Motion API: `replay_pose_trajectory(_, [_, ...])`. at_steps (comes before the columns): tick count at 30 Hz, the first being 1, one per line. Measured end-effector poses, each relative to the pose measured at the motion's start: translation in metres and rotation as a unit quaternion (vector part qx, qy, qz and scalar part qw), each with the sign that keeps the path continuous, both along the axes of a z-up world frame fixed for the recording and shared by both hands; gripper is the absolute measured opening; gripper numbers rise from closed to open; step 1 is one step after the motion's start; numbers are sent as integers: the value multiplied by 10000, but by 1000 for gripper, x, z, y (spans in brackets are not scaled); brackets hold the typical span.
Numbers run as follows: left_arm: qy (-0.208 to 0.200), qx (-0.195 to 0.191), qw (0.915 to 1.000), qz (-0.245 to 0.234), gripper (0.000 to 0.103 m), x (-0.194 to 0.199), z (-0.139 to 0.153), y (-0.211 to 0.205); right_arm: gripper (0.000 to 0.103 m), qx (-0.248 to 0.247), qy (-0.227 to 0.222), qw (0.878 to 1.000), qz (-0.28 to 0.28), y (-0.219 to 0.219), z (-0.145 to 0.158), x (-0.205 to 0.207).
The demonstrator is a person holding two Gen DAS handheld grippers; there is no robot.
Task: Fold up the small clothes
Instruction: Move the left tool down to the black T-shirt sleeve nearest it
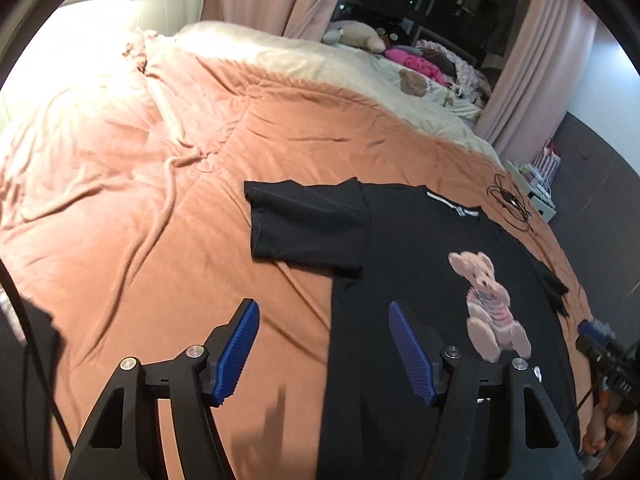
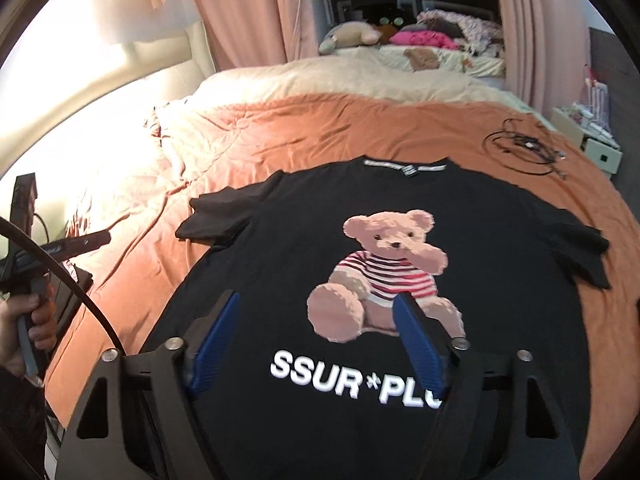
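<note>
A black T-shirt point(image 2: 280, 264) with a teddy bear print point(image 2: 384, 276) and white lettering lies flat, face up, on the orange bedspread point(image 2: 320, 128), both sleeves spread. It also shows in the left wrist view point(image 1: 400, 248). My left gripper point(image 1: 324, 344) is open and empty, hovering over the shirt's left edge below the left sleeve point(image 1: 308, 224). My right gripper point(image 2: 316, 340) is open and empty, above the shirt's lower middle by the lettering. The right gripper's tip shows at the right edge of the left wrist view point(image 1: 596, 340).
A coil of black cable point(image 2: 520, 148) lies on the bedspread past the shirt's right shoulder. Cream bedding point(image 2: 340, 76), plush toys and clothes point(image 2: 420, 36) lie at the far end. Pink curtains point(image 2: 240, 12) hang behind. Boxes point(image 2: 592, 140) stand off the bed's right side.
</note>
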State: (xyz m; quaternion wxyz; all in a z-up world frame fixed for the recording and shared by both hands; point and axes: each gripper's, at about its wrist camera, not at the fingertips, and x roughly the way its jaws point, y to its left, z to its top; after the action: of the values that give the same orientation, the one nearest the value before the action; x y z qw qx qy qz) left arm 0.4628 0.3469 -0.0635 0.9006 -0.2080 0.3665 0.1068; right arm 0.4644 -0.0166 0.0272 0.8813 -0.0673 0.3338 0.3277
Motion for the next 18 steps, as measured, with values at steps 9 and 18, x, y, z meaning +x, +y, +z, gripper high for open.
replay_pose_trajectory(9, [259, -254, 9993, 64, 68, 66, -44, 54, 61, -176, 263, 9993, 207, 70, -6, 74])
replay_pose_trajectory(18, [626, -560, 9965, -39, 51, 121, -93, 87, 44, -57, 841, 9963, 145, 124, -38, 131])
